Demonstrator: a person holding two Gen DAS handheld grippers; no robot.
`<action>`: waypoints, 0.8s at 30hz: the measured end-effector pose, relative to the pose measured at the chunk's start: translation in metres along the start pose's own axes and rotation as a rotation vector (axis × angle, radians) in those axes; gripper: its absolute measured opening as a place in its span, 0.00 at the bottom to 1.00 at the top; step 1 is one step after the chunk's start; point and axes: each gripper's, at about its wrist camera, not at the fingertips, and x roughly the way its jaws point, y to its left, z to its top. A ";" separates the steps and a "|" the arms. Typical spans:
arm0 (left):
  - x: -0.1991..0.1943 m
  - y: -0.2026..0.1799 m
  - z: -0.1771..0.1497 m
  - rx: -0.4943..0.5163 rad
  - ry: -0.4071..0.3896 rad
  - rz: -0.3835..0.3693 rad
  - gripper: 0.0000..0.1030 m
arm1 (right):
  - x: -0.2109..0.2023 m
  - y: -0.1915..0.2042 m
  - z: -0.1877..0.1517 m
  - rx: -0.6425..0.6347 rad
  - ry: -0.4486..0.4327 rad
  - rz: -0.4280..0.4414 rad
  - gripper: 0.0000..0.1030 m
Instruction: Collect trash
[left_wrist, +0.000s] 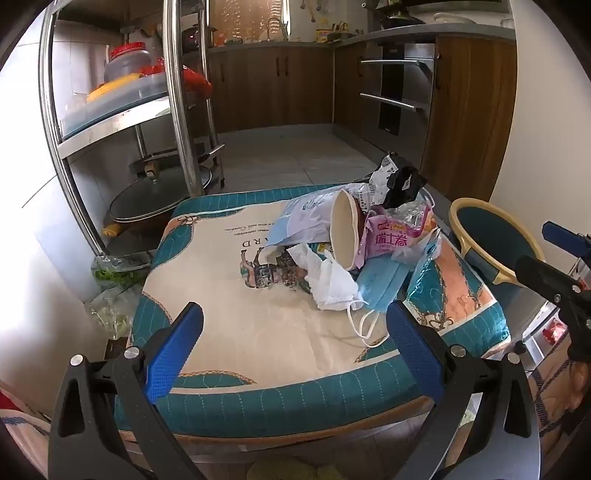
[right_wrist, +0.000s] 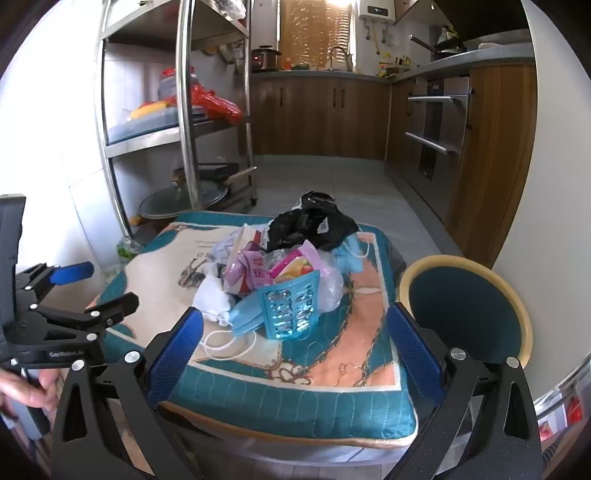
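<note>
The trash pile sits on the far right part of the quilted tabletop, ahead of both tools and apart from them. The left gripper has its jaws spread wide with nothing between them; the pile lies forward and to the right of its centre line, with the blue face mask and its white ear loops nearest, just past the right jaw tip. The right gripper also stands fully open and empty, and the pile lies almost straight ahead of it, so this hand looks better lined up. Nearest to it are the mask and a blue blister pack, which stands tilted on edge. A paper cup lies on its side, its mouth toward the left camera. The round bin stands beside the tabletop on the right, closer to the right hand; no trash can be seen inside it
</note>
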 end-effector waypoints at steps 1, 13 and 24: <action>0.001 0.000 0.000 -0.005 0.007 -0.005 0.95 | 0.000 0.000 0.000 0.003 0.003 0.002 0.96; -0.003 0.001 0.002 -0.029 0.003 -0.041 0.95 | -0.001 -0.004 -0.001 0.013 -0.008 0.004 0.96; -0.004 -0.002 0.001 -0.024 -0.007 -0.058 0.95 | 0.000 -0.004 -0.002 0.015 -0.010 0.006 0.96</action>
